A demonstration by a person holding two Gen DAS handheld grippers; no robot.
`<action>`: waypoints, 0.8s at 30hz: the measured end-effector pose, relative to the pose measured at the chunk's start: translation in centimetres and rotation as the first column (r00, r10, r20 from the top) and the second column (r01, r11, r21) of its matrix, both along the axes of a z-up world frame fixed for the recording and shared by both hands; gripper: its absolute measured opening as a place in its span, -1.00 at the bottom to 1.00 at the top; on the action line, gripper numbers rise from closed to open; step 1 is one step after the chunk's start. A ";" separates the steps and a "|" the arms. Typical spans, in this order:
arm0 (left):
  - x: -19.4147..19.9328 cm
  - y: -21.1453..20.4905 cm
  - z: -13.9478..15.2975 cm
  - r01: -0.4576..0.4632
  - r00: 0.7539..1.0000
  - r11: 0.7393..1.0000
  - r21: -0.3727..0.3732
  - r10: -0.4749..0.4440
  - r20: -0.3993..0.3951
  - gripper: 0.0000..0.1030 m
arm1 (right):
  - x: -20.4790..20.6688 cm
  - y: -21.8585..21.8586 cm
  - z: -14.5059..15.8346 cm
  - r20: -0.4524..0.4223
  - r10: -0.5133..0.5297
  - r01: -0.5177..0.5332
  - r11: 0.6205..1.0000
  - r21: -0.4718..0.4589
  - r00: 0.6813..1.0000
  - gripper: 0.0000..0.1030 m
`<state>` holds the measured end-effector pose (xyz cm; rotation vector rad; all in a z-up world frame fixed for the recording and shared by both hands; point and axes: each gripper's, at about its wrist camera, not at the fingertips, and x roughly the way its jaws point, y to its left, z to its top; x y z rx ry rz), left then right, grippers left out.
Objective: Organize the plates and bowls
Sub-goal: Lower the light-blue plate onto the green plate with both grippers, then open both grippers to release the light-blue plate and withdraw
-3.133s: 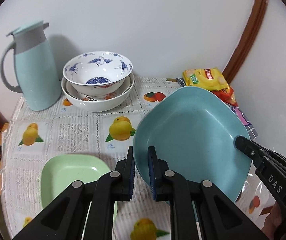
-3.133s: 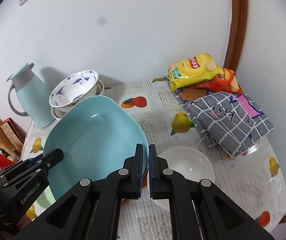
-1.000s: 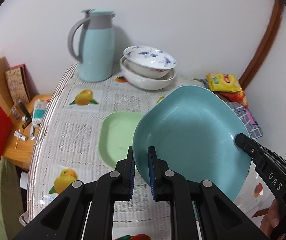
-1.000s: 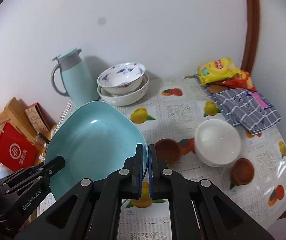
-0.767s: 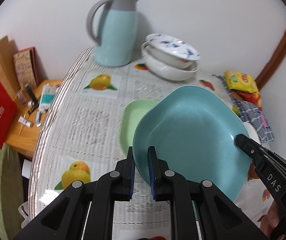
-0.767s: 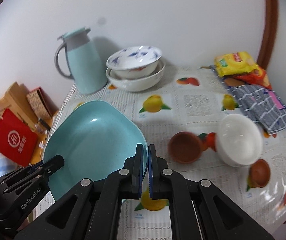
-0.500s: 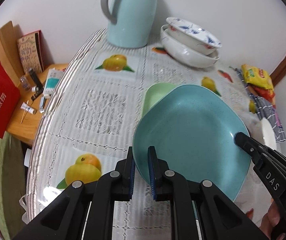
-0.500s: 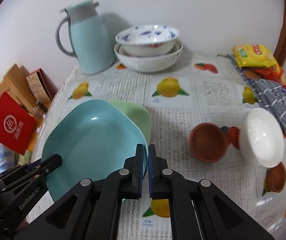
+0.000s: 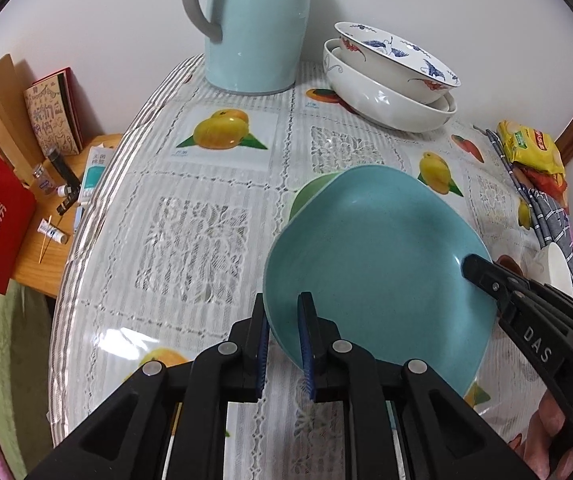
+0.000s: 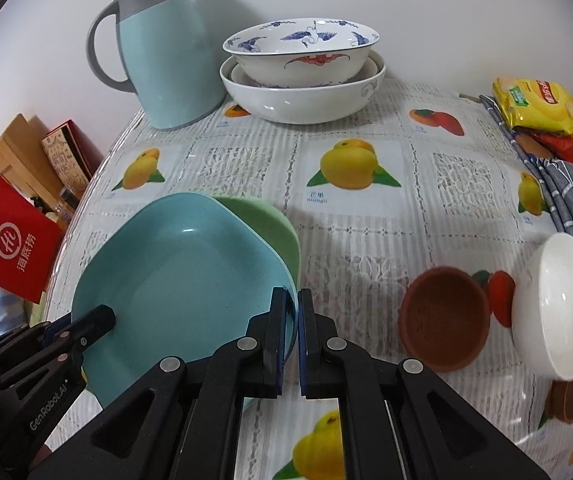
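Note:
Both grippers hold a large teal plate (image 9: 374, 256) by opposite rims. My left gripper (image 9: 282, 320) is shut on its near-left rim; my right gripper (image 10: 292, 304) is shut on its right rim and shows in the left wrist view (image 9: 482, 276). The teal plate (image 10: 182, 280) hangs low over a green plate (image 10: 270, 224) on the table, covering most of it; only the green far edge (image 9: 310, 192) shows. Whether the plates touch is unclear. A blue-patterned bowl (image 10: 302, 52) sits nested in a big white bowl (image 10: 306, 100) at the back.
A light-blue jug (image 10: 162, 56) stands beside the stacked bowls. A brown bowl (image 10: 444, 320), a white bowl (image 10: 554, 308) and another small brown bowl (image 10: 570, 396) sit to the right. Snack bags (image 10: 538, 108) and a checked cloth (image 10: 570, 192) lie far right. The table's left edge (image 9: 86, 248) drops to a cluttered shelf.
Both grippers have carried the teal plate left and down over the green plate. The views now tilt down closer to the table, and less of the green plate shows.

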<state>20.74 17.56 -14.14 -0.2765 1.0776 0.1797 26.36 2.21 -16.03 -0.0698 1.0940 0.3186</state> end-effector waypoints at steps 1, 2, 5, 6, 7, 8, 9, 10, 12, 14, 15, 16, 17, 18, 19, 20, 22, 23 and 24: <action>0.2 -0.1 0.0 0.003 1.000 1.000 0.001 -0.003 0.001 -0.72 | 0.3 0.0 0.0 0.003 0.002 -0.002 1.000 0.003 1.000 -0.90; 0.3 -0.2 -0.1 0.003 1.000 1.000 0.003 -0.003 0.000 -0.71 | 0.5 -0.1 0.0 0.006 0.003 -0.003 1.000 0.005 1.000 -0.89; 0.6 -0.3 -0.3 0.006 1.000 1.000 0.001 -0.006 -0.001 -0.69 | 1.5 0.1 -0.2 0.005 0.016 -0.016 1.000 0.005 1.000 -0.88; 0.6 -0.3 -0.3 0.005 1.000 1.000 -0.003 -0.005 0.001 -0.67 | 1.8 0.1 -0.3 0.004 0.022 -0.022 1.000 0.006 1.000 -0.88; 0.7 -0.3 -0.3 0.005 1.000 1.000 -0.004 -0.005 0.000 -0.66 | 2.1 0.2 -0.5 0.000 0.034 -0.034 0.999 0.006 0.999 -0.88; 0.7 -0.3 -0.4 0.009 1.000 1.000 -0.004 -0.009 -0.002 -0.65 | 2.3 0.3 -0.6 -0.002 0.040 -0.039 0.999 0.008 0.999 -0.87; 0.7 -0.4 -0.4 0.011 1.000 1.000 -0.004 -0.011 -0.001 -0.64 | 2.6 0.3 -0.8 -0.006 0.042 -0.042 0.999 0.010 0.999 -0.87; 0.7 -0.4 -0.5 0.012 1.000 1.000 -0.001 -0.012 -0.003 -0.62 | 2.8 0.3 -1.0 -0.010 0.044 -0.044 0.999 0.010 0.999 -0.86; 0.7 -0.5 -0.3 0.013 1.000 1.000 0.009 -0.013 0.001 -0.59 | 3.1 0.5 -1.3 -0.010 0.053 -0.053 0.999 0.003 0.999 -0.84; 0.5 -0.6 -0.1 0.016 1.000 1.000 0.015 -0.016 0.006 -0.59 | 3.2 0.9 -1.5 -0.007 0.064 -0.064 0.998 -0.008 0.998 -0.82; 0.5 -0.7 0.0 0.019 1.000 1.000 0.017 -0.019 0.007 -0.59 | 3.2 1.0 -1.7 -0.008 0.068 -0.068 0.998 -0.013 0.998 -0.81; 0.4 -0.7 0.0 0.021 1.000 1.000 0.017 -0.021 0.010 -0.58 | 3.2 1.1 -1.8 -0.010 0.073 -0.073 0.997 -0.018 0.997 -0.81; 0.2 -0.8 0.2 0.025 1.000 0.999 0.021 -0.025 0.016 -0.57 | 3.2 1.2 -1.9 -0.011 0.077 -0.077 0.997 -0.024 0.997 -0.80; 0.1 -0.9 0.3 0.028 0.999 0.999 0.025 -0.029 0.016 -0.52 | 3.2 1.3 -2.0 -0.011 0.083 -0.083 0.996 -0.034 0.996 -0.80; 0.0 -0.9 0.4 0.032 0.999 0.999 0.029 -0.032 0.015 -0.46 | 3.2 1.4 -2.0 -0.008 0.086 -0.087 0.995 -0.040 0.996 -0.80; -0.1 -1.0 0.5 0.038 0.999 0.999 0.033 -0.039 0.015 -0.42 | 3.2 1.4 -2.0 -0.005 0.088 -0.088 0.995 -0.043 0.996 -0.80; -0.4 -1.2 0.7 0.042 0.999 0.998 0.040 -0.042 0.018 -0.35 | 3.0 1.4 -1.9 0.003 0.089 -0.089 0.995 -0.054 0.996 -0.80; -0.5 -1.3 0.8 0.041 0.999 0.998 0.042 -0.042 0.019 -0.34 | 2.9 1.4 -1.9 0.006 0.091 -0.090 0.994 -0.057 0.996 -0.78; -0.6 -1.3 0.8 0.042 0.999 0.998 0.041 -0.042 0.021 -0.34 | 2.8 1.4 -1.8 0.009 0.092 -0.091 0.994 -0.061 0.996 -0.76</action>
